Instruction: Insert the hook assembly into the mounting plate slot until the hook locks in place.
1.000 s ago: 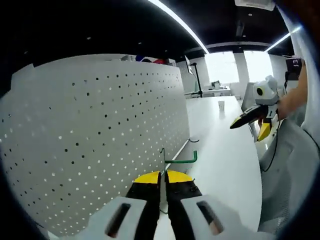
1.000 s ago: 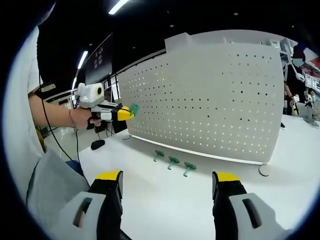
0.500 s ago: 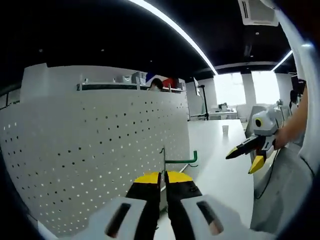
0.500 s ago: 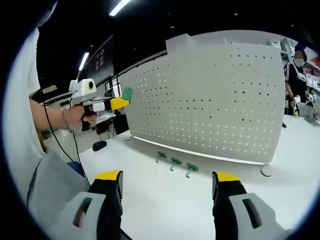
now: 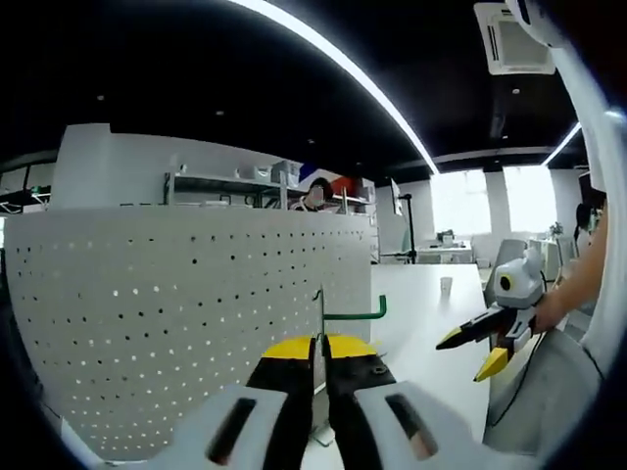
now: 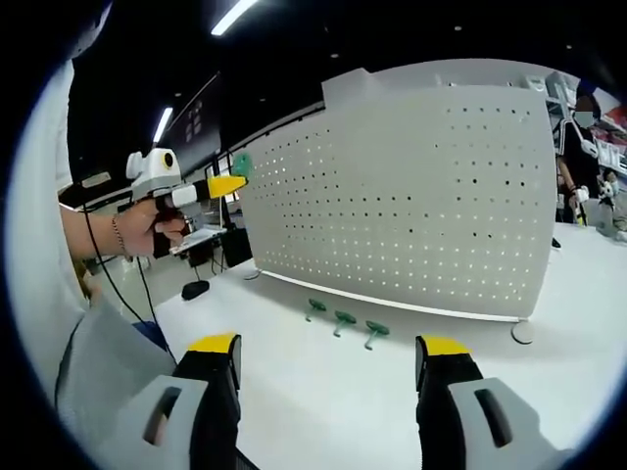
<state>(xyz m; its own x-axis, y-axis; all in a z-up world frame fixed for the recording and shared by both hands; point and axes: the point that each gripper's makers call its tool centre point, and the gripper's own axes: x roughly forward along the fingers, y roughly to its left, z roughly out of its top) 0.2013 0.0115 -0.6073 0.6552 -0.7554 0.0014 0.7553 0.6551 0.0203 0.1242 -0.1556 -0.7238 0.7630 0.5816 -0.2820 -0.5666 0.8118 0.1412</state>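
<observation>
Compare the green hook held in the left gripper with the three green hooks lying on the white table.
The green hook in the left gripper is clamped between shut jaws and held up near the top edge of the white pegboard; the three green hooks on the table lie loose at its foot. The held hook is alone; the others sit in a row. All are green.

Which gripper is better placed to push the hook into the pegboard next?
Left. The left gripper is shut on the green hook near the pegboard; the right gripper is open and empty.
</observation>
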